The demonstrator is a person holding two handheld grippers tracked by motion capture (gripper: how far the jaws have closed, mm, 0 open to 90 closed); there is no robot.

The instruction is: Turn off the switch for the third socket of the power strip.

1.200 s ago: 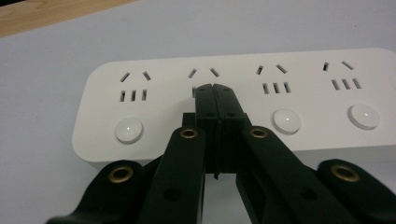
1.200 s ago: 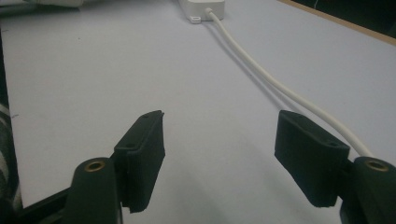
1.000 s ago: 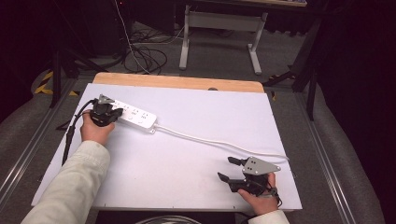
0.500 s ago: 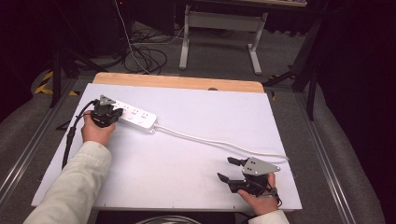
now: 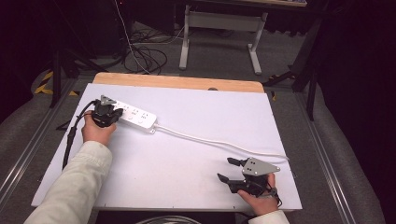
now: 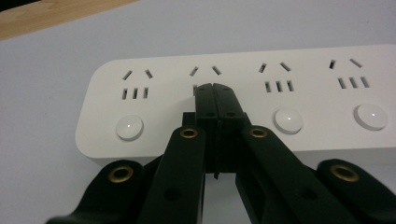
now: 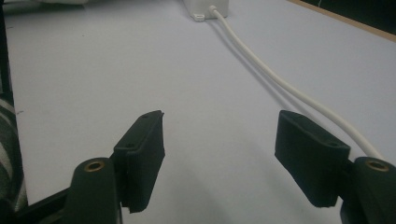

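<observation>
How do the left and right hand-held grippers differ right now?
The left hand-held gripper has its jaws shut together, tips over the white power strip; the right hand-held gripper has its jaws wide apart with nothing between them. Left sits at the board's far left, right at the near right beside the white cord. Both have black jaws.

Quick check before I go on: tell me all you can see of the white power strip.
The power strip is a flat white block, plastic by its look, with rounded corners. The left gripper view shows four socket groups, each with a round white button below; one button is hidden. It lies flat near the far left of the white table. Its white cable runs toward the right side. The left hand-held gripper, jaws closed, rests its tips on the second socket group.
</observation>
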